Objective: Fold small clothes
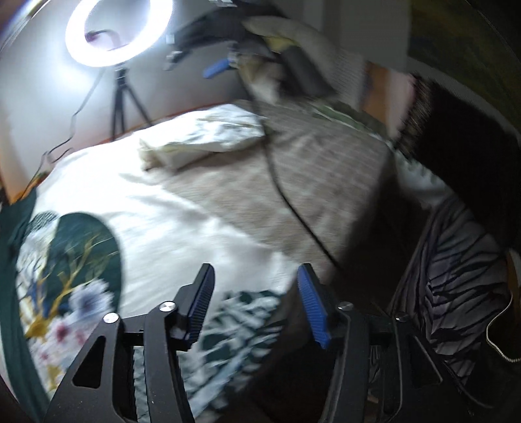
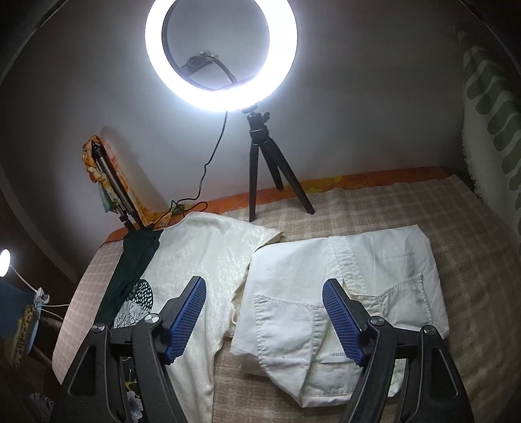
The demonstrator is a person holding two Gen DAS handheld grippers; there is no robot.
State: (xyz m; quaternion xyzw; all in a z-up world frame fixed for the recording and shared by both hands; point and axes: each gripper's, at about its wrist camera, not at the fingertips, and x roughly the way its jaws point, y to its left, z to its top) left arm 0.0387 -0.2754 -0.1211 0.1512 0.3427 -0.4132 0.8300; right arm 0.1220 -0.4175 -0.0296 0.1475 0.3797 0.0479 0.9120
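Bed [image 2: 407, 208], checked beige cover, filling the lower two thirds of the right wrist view; orange patterned edge along the far side against a plain grey wall.

Ring light [image 2: 221, 52], lit, upper centre of the right wrist view, mounted on a black tripod [image 2: 260, 169] standing on the far part of the bed; cable trailing down to the left. Same ring light [image 1: 119, 31] at upper left of the left wrist view, blurred.

Cream top [image 2: 208, 260], laid flat at centre left, dark green panel with white-dotted and floral print along its left side. Same print [image 1: 65, 260] at lower left of the left wrist view.

White shorts [image 2: 342, 293], folded, pockets uppermost, centre right of the right wrist view, just beside the cream top, edges touching or nearly so. Seen again as a pale folded bundle [image 1: 202, 136] at upper centre of the left wrist view.

Striped grey-black cloth [image 1: 456, 293] at right of the left wrist view, heavily blurred.

Right gripper [image 2: 263, 319], bottom centre, blue-padded jaws spread wide, holding nothing, poised above the gap between top and shorts.

Left gripper [image 1: 257, 299], bottom centre, jaws likewise apart and empty, above the printed fabric.
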